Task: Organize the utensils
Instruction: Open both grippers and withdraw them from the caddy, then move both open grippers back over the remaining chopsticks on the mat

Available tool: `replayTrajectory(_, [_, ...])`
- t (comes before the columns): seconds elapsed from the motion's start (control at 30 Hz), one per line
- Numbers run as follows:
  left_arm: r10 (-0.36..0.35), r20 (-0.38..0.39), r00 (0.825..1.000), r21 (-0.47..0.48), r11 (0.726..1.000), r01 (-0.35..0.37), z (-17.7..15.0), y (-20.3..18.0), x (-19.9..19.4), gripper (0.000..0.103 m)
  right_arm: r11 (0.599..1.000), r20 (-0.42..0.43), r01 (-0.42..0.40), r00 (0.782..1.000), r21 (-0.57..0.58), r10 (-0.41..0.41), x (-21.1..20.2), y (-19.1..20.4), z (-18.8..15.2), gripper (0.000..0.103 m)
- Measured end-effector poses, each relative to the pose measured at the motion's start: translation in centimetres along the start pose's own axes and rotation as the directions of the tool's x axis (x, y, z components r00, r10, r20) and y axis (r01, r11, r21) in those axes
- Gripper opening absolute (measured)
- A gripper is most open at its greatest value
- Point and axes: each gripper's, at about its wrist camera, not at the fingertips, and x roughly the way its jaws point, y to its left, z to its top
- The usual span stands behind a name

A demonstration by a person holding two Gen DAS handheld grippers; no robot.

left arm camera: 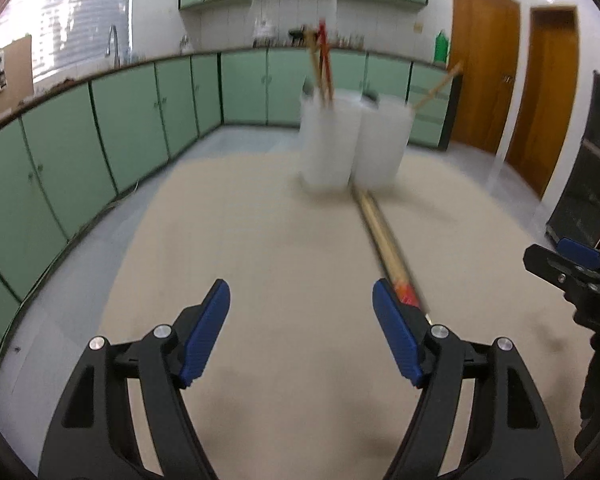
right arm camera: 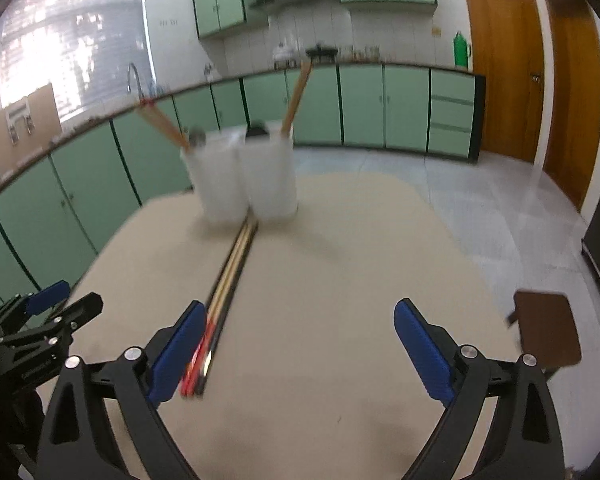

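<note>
Two white cups stand side by side at the far end of the beige table (left arm camera: 260, 240). The left cup (left arm camera: 328, 140) holds red and wooden chopsticks; the right cup (left arm camera: 382, 140) holds one wooden chopstick. They also show in the right wrist view, the left cup (right arm camera: 218, 176) and the right cup (right arm camera: 272, 176). Loose chopsticks (left arm camera: 386, 244) with red ends lie on the table in front of the cups, also visible in the right wrist view (right arm camera: 226, 284). My left gripper (left arm camera: 300, 332) is open and empty, left of them. My right gripper (right arm camera: 296, 352) is open and empty, right of them.
Green cabinets line the walls around the table. A brown stool (right arm camera: 548, 332) stands right of the table. Wooden doors (left arm camera: 484, 64) are at the far right. The right gripper shows in the left wrist view (left arm camera: 572, 276); the left gripper shows in the right wrist view (right arm camera: 40, 320).
</note>
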Motion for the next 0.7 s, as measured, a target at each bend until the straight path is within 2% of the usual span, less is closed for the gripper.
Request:
replayTrajectory(0.13, [0.023,-0.080,0.997,0.003,1.000,-0.023,-1.7,0.7,1.0,0.072,0.999,-0.082,-0.019,0.996,-0.027,0.017,1.4,1.5,-2.1,0.082])
replayTrajectory(0.27, [0.036,-0.118,0.992,0.009,0.999,-0.035,-2.6,1.0,1.3,0.072,0.998,-0.160,-0.049,0.986,-0.046,0.041,2.7,2.7,-3.5,0.063])
replayTrajectory(0.43, [0.033,-0.133,0.991,0.010,0.999,-0.032,-3.2,1.2,1.2,0.073,0.996,-0.202,-0.064,0.978,-0.063,0.051,3.7,4.0,-4.4,0.059])
replayTrajectory(0.7, [0.024,-0.143,0.989,0.008,1.000,-0.023,-3.1,0.7,1.3,0.074,0.994,-0.210,-0.054,0.977,-0.095,0.033,4.2,4.9,-4.4,0.058])
